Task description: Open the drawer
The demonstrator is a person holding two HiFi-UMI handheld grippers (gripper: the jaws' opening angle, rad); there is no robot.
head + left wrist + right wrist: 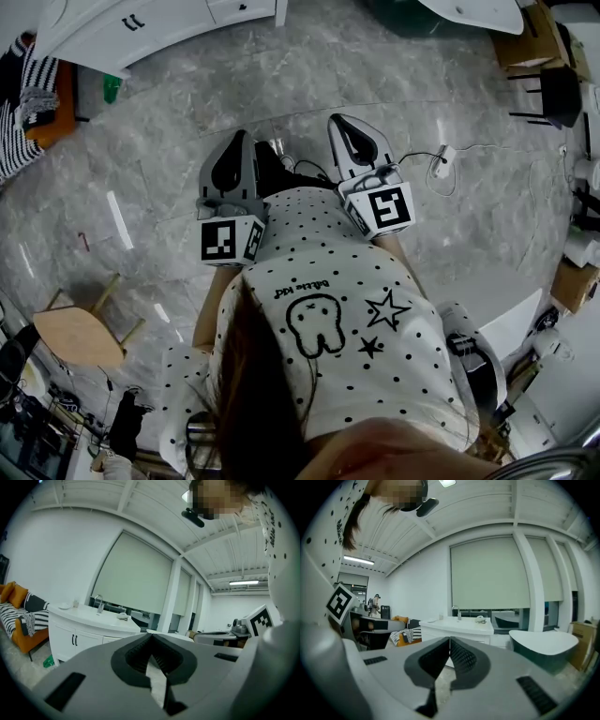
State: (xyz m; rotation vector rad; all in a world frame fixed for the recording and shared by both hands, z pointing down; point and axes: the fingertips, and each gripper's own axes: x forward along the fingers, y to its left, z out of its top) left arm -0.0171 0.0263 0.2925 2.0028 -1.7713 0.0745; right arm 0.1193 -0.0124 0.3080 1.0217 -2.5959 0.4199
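Underfoot, grey marble floor (169,103). A white curved vanity cabinet (112,37) stands well beyond both fingertips, ahead-left. Its white flat-fronted drawer (242,9) likely faces the room, long axis level. The left gripper (151,637) and right gripper (449,640) are pinched together, empty. Best approach: come in squarely, spread one pair, take the handle, pull straight outward.

Floor (309,75) — polished grey stone look, glossy with light streaks. Vanity cabinet (159,33): smooth white finish. Left gripper (242,137) and right gripper (340,119) — matt grey plastic. Shirt (328,272): soft dotted cloth.
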